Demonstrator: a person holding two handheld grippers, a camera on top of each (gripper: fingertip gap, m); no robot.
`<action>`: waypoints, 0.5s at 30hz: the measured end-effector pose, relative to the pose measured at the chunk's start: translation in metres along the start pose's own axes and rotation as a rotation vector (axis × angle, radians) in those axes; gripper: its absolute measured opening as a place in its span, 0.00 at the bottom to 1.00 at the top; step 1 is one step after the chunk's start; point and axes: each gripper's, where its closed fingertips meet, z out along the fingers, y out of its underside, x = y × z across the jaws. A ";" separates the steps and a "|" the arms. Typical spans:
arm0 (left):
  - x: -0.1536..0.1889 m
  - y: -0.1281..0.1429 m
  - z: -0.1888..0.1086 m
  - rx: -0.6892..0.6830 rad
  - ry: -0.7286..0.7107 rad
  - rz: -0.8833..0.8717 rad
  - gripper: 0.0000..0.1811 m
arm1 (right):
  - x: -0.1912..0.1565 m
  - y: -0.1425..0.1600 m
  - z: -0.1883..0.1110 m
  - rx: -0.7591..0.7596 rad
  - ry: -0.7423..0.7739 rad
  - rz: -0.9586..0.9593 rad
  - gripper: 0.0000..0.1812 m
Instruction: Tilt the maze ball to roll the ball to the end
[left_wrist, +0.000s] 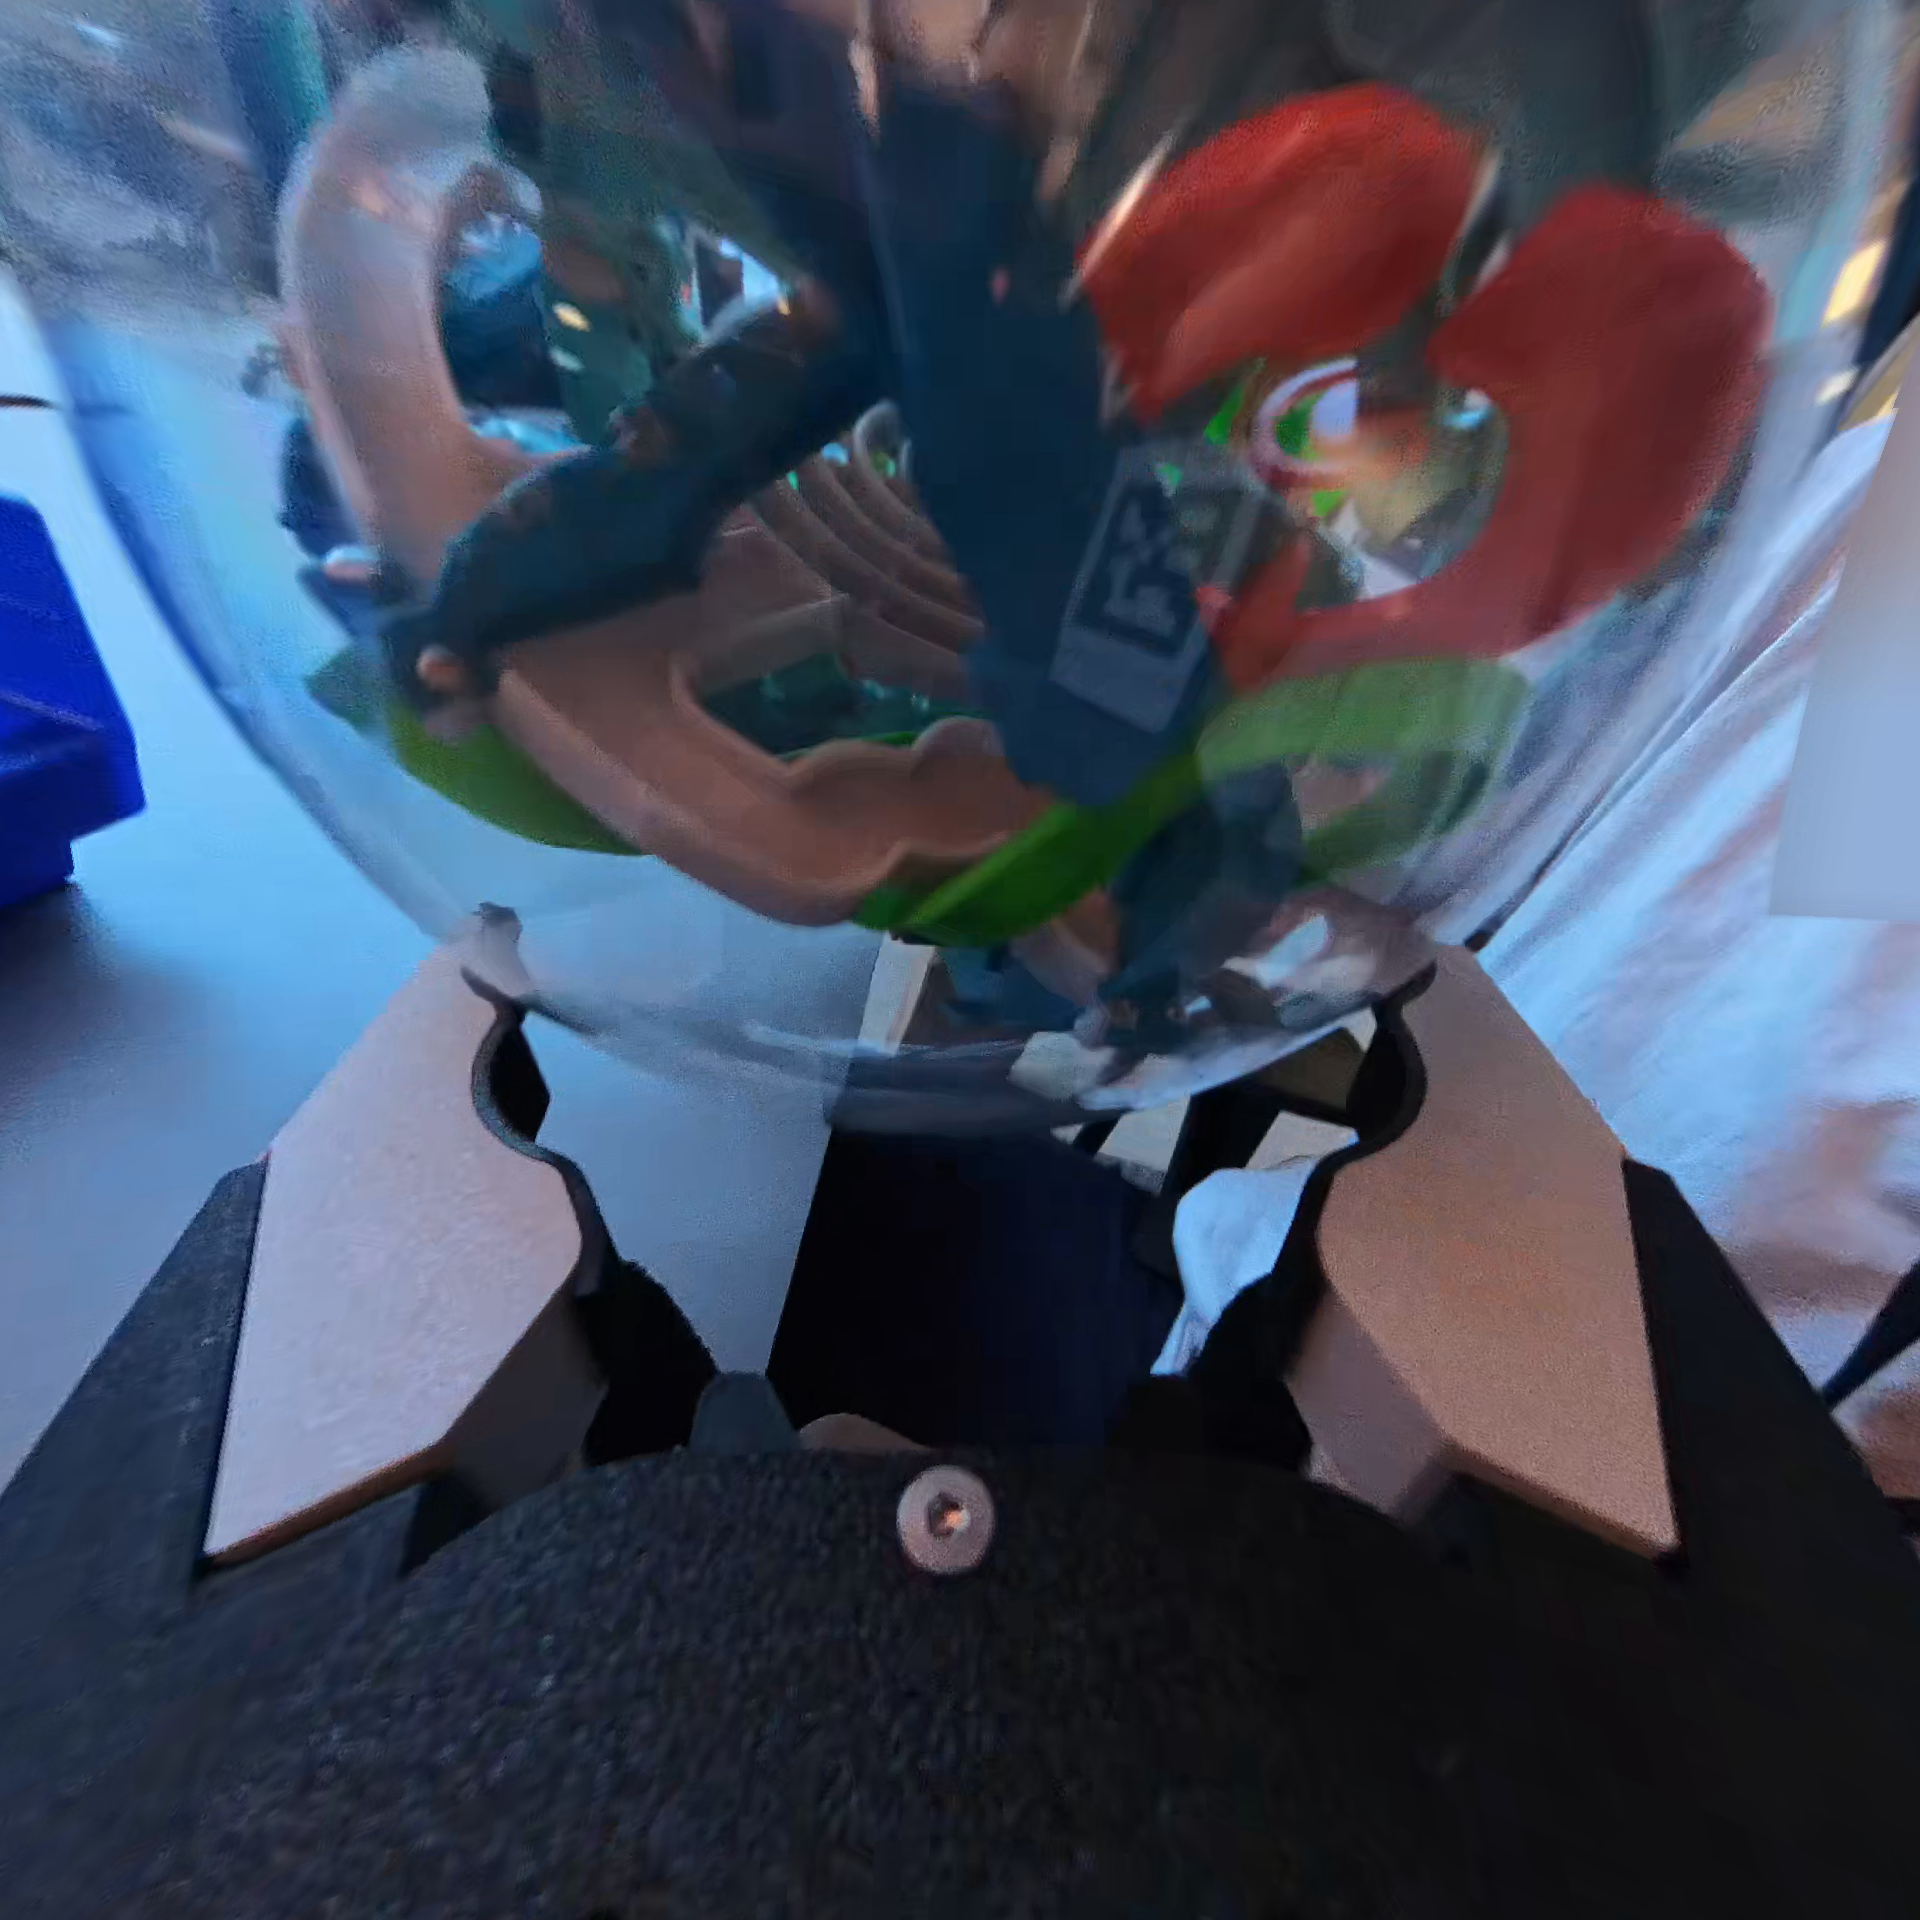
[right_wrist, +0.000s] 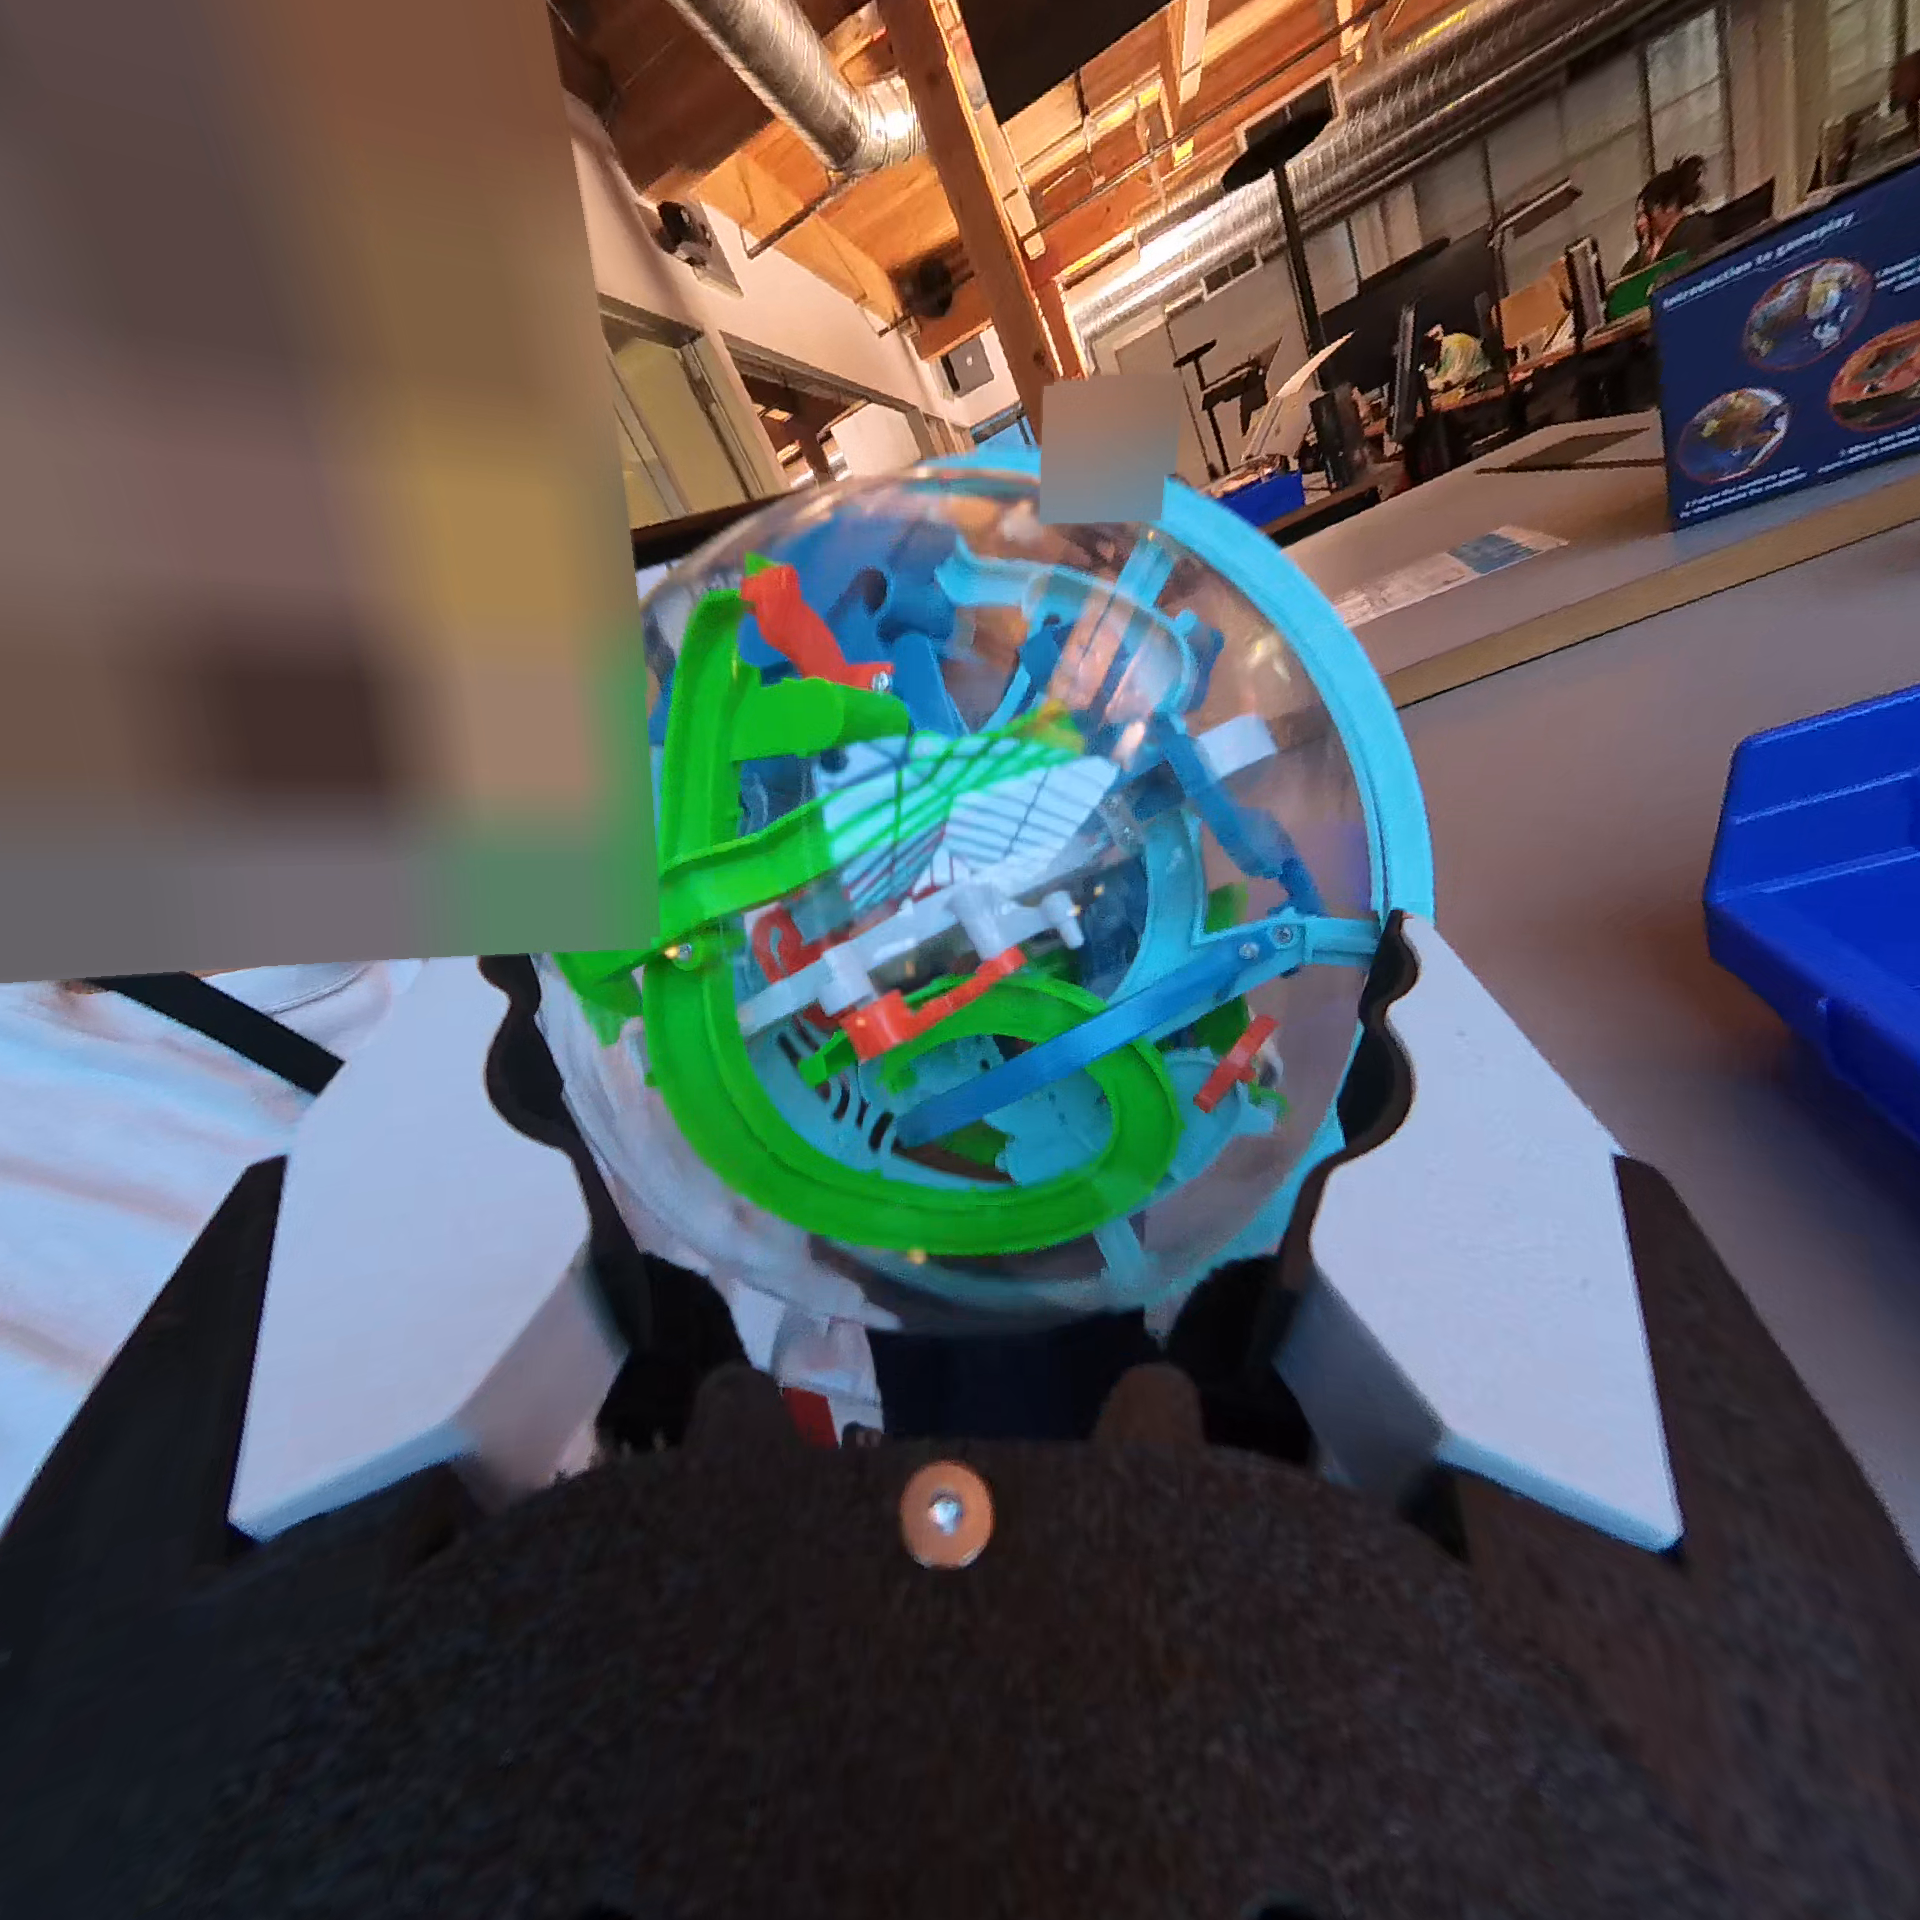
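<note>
while lifted, maze ball (right_wrist: 997, 904) sits between both grippers' fingers (right_wrist: 416, 1195).

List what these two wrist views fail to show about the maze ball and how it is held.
- The small rolling ball: not made out in either view; the maze ball is motion-blurred in the left wrist view, and the tracks in the maze ball are too cluttered in the right.
- Upper left of the sphere, right wrist view: covered by a mosaic patch.
- Left gripper: fingertip contact smeared by blur.
- Right gripper straddles the sphere; grip firmness unclear.

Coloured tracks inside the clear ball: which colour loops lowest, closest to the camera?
The bright green track. It curls round the bottom front of the ball; the red and blue pieces sit behind it.
</note>
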 end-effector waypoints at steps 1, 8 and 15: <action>0.001 -0.005 -0.004 0.016 0.005 -0.009 0.85 | 0.000 0.003 -0.002 -0.013 -0.002 -0.003 0.83; -0.005 -0.006 -0.010 0.033 0.024 -0.093 0.85 | 0.011 -0.003 0.005 0.051 0.038 0.074 0.83; -0.009 -0.009 -0.014 0.057 0.077 -0.231 0.85 | 0.025 -0.005 0.007 0.136 0.116 0.211 0.83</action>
